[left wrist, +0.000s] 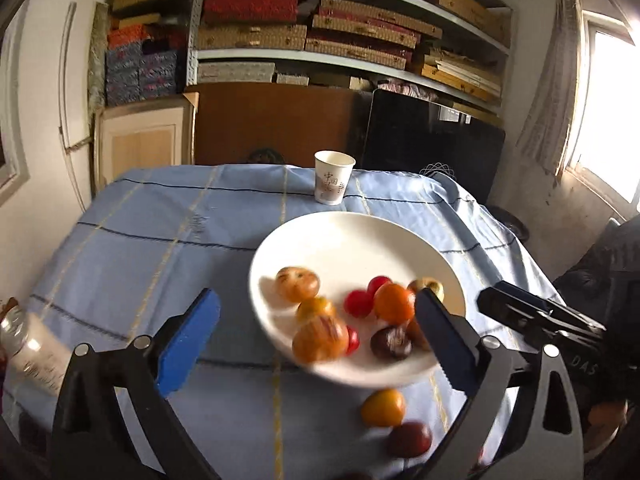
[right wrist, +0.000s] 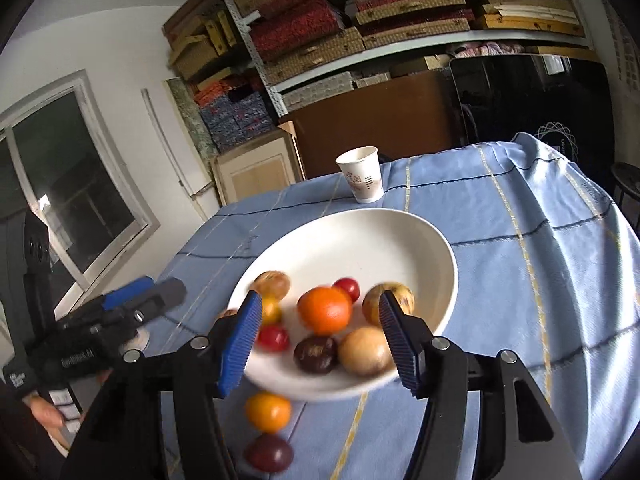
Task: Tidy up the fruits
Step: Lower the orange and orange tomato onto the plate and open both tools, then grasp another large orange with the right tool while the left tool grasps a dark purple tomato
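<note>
A white bowl point(left wrist: 352, 240) point(right wrist: 360, 240) on the blue tablecloth holds several fruits: an orange point(left wrist: 394, 303) point(right wrist: 325, 308), red cherry tomatoes point(left wrist: 358, 303) point(right wrist: 347, 287), a dark plum point(left wrist: 391, 343) point(right wrist: 315, 354) and tan fruits point(left wrist: 298, 283) point(right wrist: 365, 350). A yellow-orange fruit point(left wrist: 383, 407) point(right wrist: 268, 412) and a dark red fruit point(left wrist: 410, 439) point(right wrist: 269, 453) lie on the cloth in front of the bowl. My left gripper point(left wrist: 318, 344) is open and empty above the bowl's near edge. My right gripper point(right wrist: 320, 344) is open and empty over the bowl's near side.
A paper cup point(left wrist: 333, 178) point(right wrist: 361, 180) stands behind the bowl. The table point(left wrist: 160, 240) drops off at left and right. A plastic bottle point(left wrist: 24, 348) lies at the left edge. Shelves with boxes point(left wrist: 320, 28) fill the back wall.
</note>
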Demonstrator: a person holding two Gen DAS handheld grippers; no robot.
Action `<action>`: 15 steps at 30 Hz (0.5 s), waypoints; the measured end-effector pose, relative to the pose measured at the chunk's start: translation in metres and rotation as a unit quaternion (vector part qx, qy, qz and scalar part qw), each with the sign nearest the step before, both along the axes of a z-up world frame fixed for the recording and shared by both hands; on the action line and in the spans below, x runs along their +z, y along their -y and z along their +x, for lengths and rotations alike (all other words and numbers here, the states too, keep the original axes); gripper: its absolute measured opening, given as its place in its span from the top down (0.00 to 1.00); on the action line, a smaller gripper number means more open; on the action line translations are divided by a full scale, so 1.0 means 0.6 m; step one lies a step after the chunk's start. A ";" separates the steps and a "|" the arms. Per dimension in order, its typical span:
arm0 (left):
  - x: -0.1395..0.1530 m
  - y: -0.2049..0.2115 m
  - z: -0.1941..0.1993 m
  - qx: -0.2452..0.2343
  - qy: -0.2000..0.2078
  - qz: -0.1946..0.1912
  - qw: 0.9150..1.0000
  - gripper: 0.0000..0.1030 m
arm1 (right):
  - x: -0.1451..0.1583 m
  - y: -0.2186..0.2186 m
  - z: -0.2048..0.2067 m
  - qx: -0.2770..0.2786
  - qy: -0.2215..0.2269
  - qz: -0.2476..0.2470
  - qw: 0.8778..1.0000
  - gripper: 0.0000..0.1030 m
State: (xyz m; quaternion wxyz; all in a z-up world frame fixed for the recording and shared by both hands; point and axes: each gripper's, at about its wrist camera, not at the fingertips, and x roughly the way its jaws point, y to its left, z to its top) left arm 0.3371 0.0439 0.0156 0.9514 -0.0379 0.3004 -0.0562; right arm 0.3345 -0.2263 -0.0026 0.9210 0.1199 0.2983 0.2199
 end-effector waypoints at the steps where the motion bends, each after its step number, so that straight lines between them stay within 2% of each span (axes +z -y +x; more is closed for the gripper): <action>1: -0.007 -0.006 -0.020 0.003 0.000 0.002 1.000 0.05 | -0.007 0.003 -0.014 0.001 -0.001 -0.001 1.000 0.38; 3: -0.023 -0.020 -0.051 0.014 -0.003 -0.002 1.000 0.04 | -0.026 0.013 -0.037 -0.004 -0.014 -0.003 1.000 0.38; 8: -0.086 -0.045 -0.113 0.041 -0.049 0.018 0.998 0.04 | -0.073 0.035 -0.082 -0.002 -0.072 0.010 0.997 0.38; 15: -0.096 -0.086 -0.156 0.063 -0.057 -0.005 0.996 0.04 | -0.072 0.035 -0.155 0.007 -0.047 -0.025 0.999 0.38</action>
